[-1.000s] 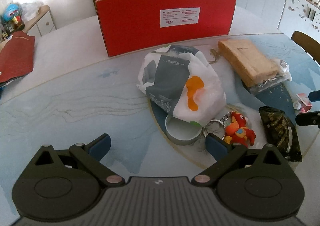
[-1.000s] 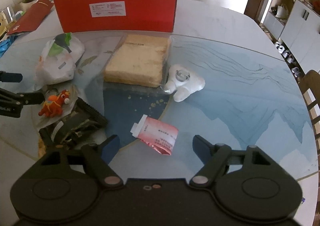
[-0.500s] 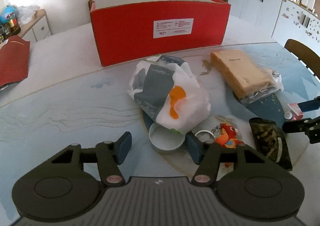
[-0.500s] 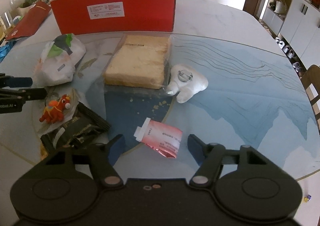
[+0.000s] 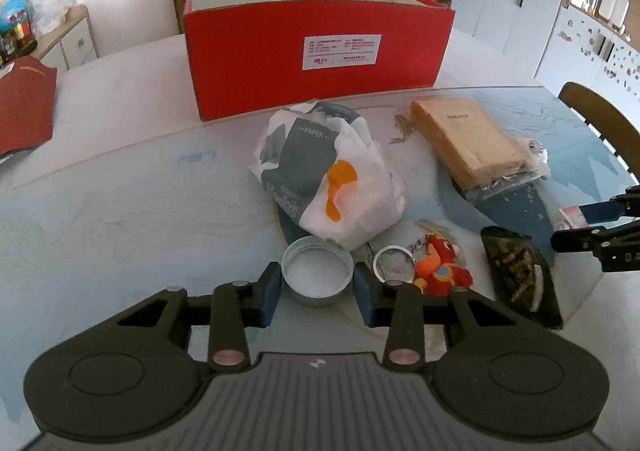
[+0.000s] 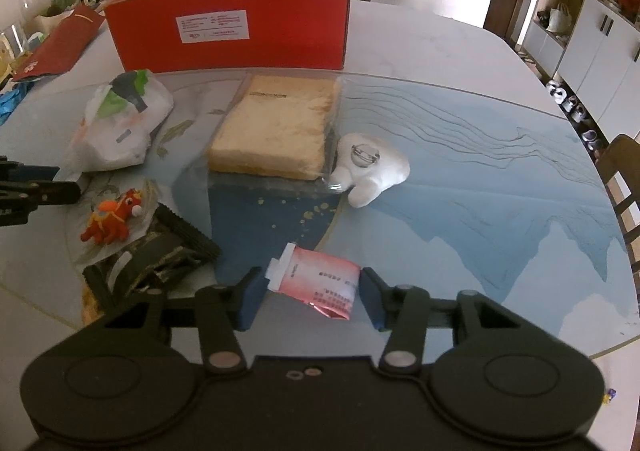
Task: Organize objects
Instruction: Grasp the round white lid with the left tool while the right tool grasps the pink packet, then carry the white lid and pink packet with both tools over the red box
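Note:
My left gripper (image 5: 318,289) has its fingers closed against both sides of a round metal lid (image 5: 318,276) that rests on the table. My right gripper (image 6: 308,297) is partly open, its fingers on either side of a pink sachet (image 6: 320,281) without clearly pressing it. An open red cardboard box (image 5: 316,55) stands at the back; it also shows in the right wrist view (image 6: 236,27). In front of it lie a white paper-tissue pack (image 5: 324,179), a tan wrapped block (image 6: 276,123), an orange plush keychain (image 5: 438,265), a dark snack packet (image 6: 160,255) and a white plush toy (image 6: 372,169).
The objects lie on a glass-topped table (image 6: 480,155) with a blue mountain pattern. A red folder (image 5: 24,107) lies at the far left. Wooden chairs (image 6: 624,179) stand at the right edge. White cabinets (image 5: 520,15) line the far wall.
My left gripper moved forward and closed its fingers onto the metal lid. My right gripper advanced to the pink sachet and narrowed its fingers around it.

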A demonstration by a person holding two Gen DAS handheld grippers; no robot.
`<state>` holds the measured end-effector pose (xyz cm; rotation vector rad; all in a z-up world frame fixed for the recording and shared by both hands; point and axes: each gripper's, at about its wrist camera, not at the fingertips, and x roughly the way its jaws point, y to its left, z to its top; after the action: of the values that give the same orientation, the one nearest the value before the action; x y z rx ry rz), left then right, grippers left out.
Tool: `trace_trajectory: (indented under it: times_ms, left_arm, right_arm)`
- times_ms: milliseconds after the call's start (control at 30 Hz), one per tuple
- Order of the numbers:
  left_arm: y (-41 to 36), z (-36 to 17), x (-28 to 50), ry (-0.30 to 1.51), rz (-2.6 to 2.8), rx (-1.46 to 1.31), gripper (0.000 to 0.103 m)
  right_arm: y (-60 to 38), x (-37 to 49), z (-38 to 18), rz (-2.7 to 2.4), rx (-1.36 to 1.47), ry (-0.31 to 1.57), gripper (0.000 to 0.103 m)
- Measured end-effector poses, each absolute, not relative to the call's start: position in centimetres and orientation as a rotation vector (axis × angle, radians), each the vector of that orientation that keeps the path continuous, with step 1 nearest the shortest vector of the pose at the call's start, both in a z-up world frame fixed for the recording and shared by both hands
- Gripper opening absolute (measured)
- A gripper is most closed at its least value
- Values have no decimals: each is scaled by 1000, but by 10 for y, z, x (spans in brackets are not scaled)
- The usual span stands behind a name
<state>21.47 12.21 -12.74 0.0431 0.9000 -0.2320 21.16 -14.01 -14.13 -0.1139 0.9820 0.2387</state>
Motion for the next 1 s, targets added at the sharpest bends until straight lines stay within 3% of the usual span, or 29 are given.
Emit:
trace_trajectory:
  times_ms: [467, 1000]
  left_arm:
    - [133, -92, 178, 902, -259, -49, 38]
    - [109, -42, 196, 840, -309, -77, 38]
  right_arm:
    - [-131, 194, -96, 312, -117, 922, 50]
    - [-105, 220, -33, 402, -151, 811, 50]
